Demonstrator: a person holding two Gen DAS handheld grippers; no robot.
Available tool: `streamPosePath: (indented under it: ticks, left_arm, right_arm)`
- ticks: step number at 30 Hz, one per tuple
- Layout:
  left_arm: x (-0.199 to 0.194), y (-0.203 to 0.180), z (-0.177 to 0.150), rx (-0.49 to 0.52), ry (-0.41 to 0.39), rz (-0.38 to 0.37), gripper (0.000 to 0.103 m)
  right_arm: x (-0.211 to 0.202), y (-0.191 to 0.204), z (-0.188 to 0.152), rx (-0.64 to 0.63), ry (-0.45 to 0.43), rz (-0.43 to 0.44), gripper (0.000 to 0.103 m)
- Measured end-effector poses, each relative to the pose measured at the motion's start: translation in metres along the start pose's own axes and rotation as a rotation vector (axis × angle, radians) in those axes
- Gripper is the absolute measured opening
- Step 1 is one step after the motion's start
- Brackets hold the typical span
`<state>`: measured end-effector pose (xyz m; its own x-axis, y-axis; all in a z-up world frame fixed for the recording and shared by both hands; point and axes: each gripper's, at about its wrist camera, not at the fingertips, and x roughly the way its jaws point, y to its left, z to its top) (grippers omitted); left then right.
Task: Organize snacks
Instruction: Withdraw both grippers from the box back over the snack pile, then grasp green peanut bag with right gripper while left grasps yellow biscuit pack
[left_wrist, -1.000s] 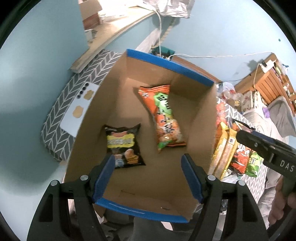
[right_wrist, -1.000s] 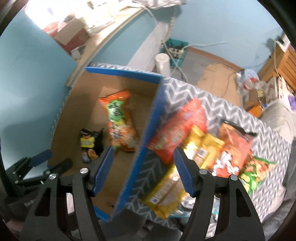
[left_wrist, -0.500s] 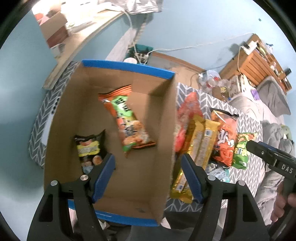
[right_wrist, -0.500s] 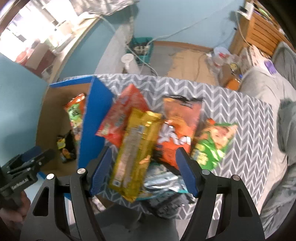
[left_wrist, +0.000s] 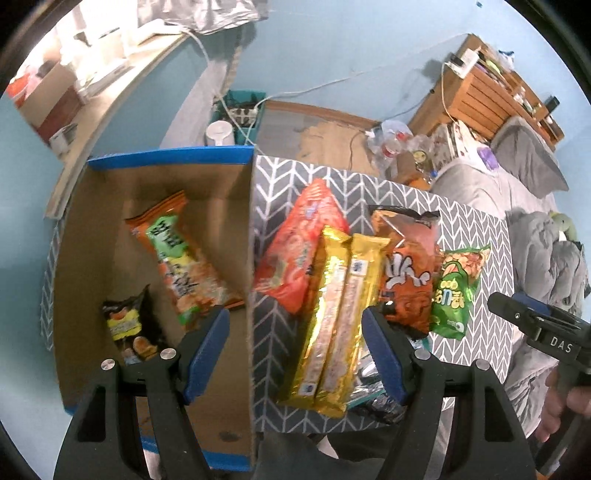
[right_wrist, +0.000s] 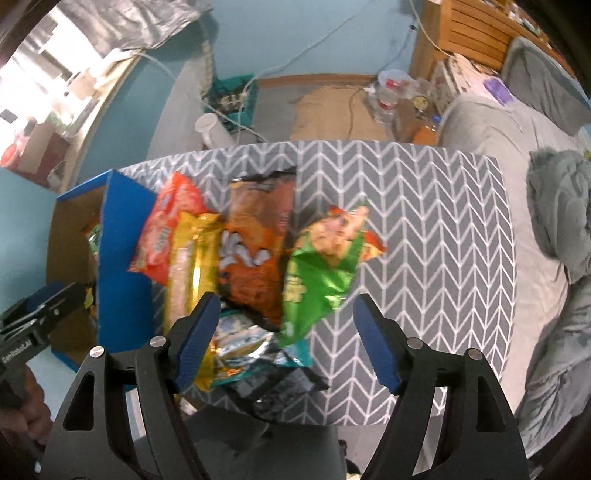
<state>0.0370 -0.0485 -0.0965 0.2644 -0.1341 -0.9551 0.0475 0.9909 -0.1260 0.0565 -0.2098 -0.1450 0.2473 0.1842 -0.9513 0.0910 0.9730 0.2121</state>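
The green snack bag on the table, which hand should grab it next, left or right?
Probably the right. The right gripper hangs over the green snack bag, its jaws opening and empty. The left gripper sits over the gold packet beside the cardboard box, farther from that bag.

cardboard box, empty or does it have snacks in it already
Not empty: the cardboard box holds two snacks, an orange-green pack and a small black bag; the rest lie outside.

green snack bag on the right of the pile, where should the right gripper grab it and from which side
Grip the green snack bag across its narrow lower half, coming straight down from above. It lies flat on the patterned table with its right edge clear, its left edge against the orange bag. The right gripper, jaws opening, holds nothing.
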Motion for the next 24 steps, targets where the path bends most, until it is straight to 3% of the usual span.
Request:
streamPosePath:
  ticks: [10, 24]
  left_arm:
    - [0.03, -0.027, 0.002, 0.039, 0.045, 0.024, 0.075]
    - [0.065, -0.037, -0.008, 0.027, 0.111, 0.036, 0.075]
  right_arm:
    - [0.03, -0.035, 0.008, 0.046, 0.042, -0.003, 0.075]
    - [0.075, -0.042, 0.026, 0.084, 0.105, 0.03, 0.075]
